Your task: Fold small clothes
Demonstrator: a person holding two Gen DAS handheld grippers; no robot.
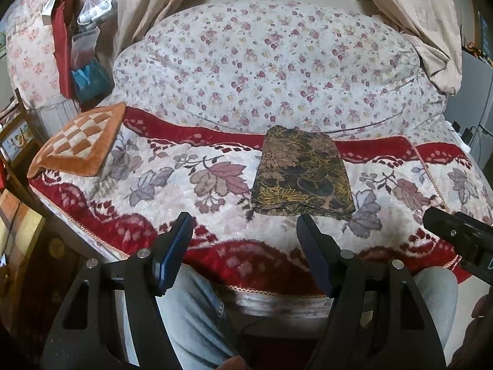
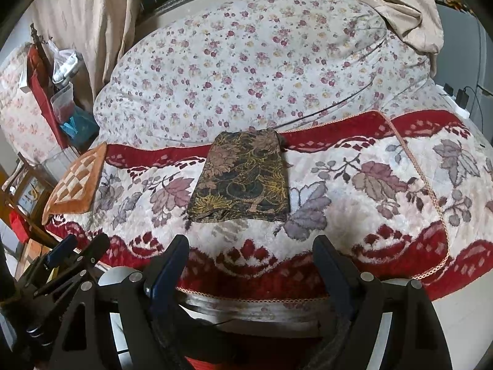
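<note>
Both sets of tongs are hanging just off the near edge of the bed, pointed down at it, and neither one has anything in it. The left tongs [image 1: 243,231] have their jaws spread wide with only blanket showing through the gap. Same deal with the right tongs [image 2: 251,254]: jaws wide apart, nothing between them.

The thing to fold is a dark cloth [image 1: 303,172] with a gold and tan flower print. It lies flat on the bed as a neat, roughly rectangular bundle, just ahead of both tongs and touching neither. From the left tongs it sits ahead and a bit to the right of the gap. From the right tongs it sits ahead and a bit to the left. Its near edge stops short of the fingertips, and its far edge reaches the red border band of the blanket.

The cloth rests on a plush blanket [image 1: 172,182] that's white with red borders and big leaf shapes. Beyond that, farther from the tongs, there's a puffy floral quilt [image 1: 277,61]. Off to the far left of both tongs, an orange checkered cushion [image 1: 80,145] sits on the corner of the bed.

The person's jeans-covered legs [image 1: 191,314] show under the left tongs, below the bed edge.
</note>
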